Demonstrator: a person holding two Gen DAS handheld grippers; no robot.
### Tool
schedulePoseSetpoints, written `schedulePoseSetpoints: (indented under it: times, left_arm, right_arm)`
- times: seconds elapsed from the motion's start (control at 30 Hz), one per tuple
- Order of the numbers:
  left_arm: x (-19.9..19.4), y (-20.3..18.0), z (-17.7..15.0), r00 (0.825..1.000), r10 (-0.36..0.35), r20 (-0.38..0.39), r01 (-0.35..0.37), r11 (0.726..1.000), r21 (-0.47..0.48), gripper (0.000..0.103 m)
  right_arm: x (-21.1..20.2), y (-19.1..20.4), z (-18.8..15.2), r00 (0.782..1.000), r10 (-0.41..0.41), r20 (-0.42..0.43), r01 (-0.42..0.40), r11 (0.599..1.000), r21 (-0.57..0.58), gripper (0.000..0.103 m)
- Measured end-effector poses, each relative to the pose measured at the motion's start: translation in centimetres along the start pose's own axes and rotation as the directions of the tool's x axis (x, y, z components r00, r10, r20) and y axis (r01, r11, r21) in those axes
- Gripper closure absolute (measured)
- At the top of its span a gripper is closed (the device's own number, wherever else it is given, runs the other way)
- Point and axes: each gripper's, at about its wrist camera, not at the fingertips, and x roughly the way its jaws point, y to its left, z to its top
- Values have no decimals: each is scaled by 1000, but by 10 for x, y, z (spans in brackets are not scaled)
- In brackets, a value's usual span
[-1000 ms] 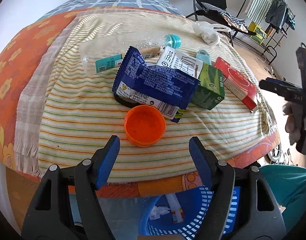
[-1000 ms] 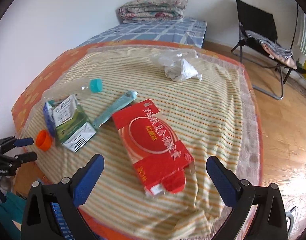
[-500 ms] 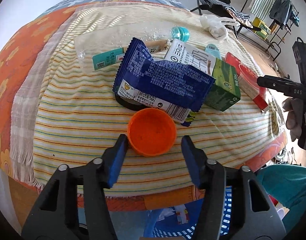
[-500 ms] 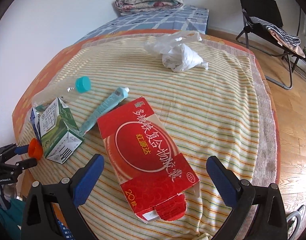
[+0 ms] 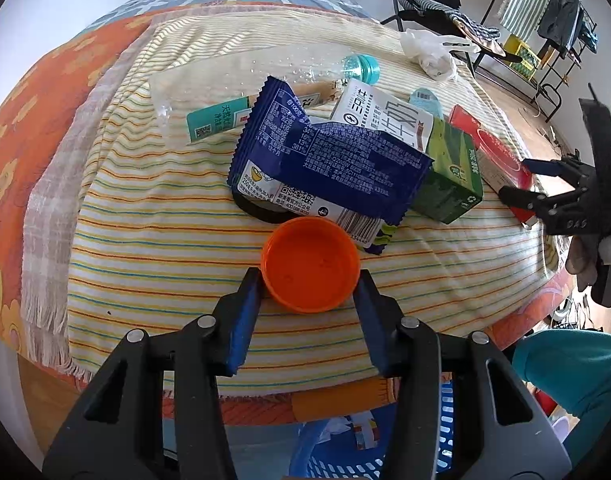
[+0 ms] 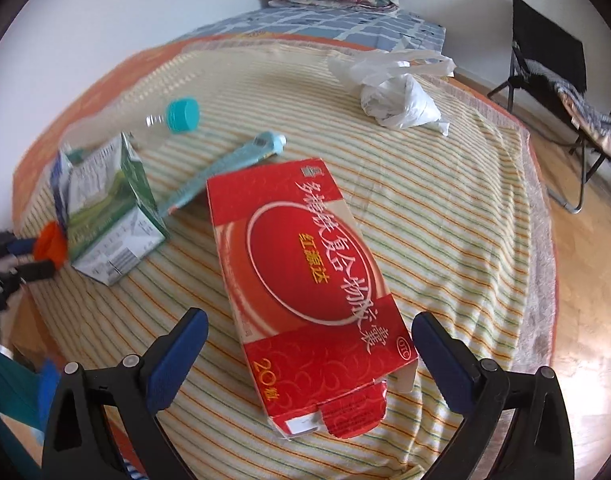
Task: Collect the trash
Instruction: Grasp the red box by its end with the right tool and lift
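An orange plastic lid [image 5: 310,264] lies on the striped cloth [image 5: 153,248] near the table's front edge. My left gripper [image 5: 309,288] has its blue pads on either side of the lid, touching or nearly touching its rim. Behind it lie a blue snack wrapper [image 5: 329,168], a green milk carton [image 5: 445,176] and a clear bottle with a teal cap [image 5: 357,66]. My right gripper [image 6: 309,344] is wide open around the near end of a flat red box [image 6: 305,280]. The lid [image 6: 51,242] also shows far left in the right wrist view.
A blue basket [image 5: 385,452] with trash sits below the table's front edge. A crumpled white plastic bag [image 6: 397,92] lies at the far side, a teal tube [image 6: 225,168] beside the box. A folding chair [image 6: 553,76] stands on the wooden floor at right.
My left gripper moved forward and its jaws narrowed onto the orange lid. My right gripper moved closer over the red box, still wide open.
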Motion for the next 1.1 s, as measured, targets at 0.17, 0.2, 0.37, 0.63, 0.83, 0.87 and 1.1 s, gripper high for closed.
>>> schedulePoseSetpoints:
  times: [0.17,0.2,0.37,0.63,0.83,0.87,1.1]
  left_arm:
    - [-3,1,-1,1000,1,8,-1,1000,0,56]
    - [-4,1,-1,1000,1,9,-1,1000,0,56]
    - [-11,3,-2,1000,-1,28,1,1000,-5,56]
    - [-23,3,-2,998,-9,56,9,1000,0,56]
    - [-27,2,-4,998,-7,65,7,1000,6,56]
    - [-27,2,-4,998,-6,64,5,1000,6,56]
    - [-27,1,-5,998,-5,64,4,1000,10,56]
  right_arm:
    - [-2,0,-2,999,-32,-5,32,999,-7,13]
    - [-4,-1,-2,1000,-29,0,29,1000,-5,13]
    - [-22,0,-2,998,-50,47,50,999,0,15]
    - [-41,6,-4,994,-64,90,65,998,-8,18]
    - [-47,10,-8,995,-29,100,30,1000,-6,20]
    - [-45,12,-9,995,-29,92,30,999,-13,20]
    - [-28,14,-12,999,3,32,-3,1000,0,13]
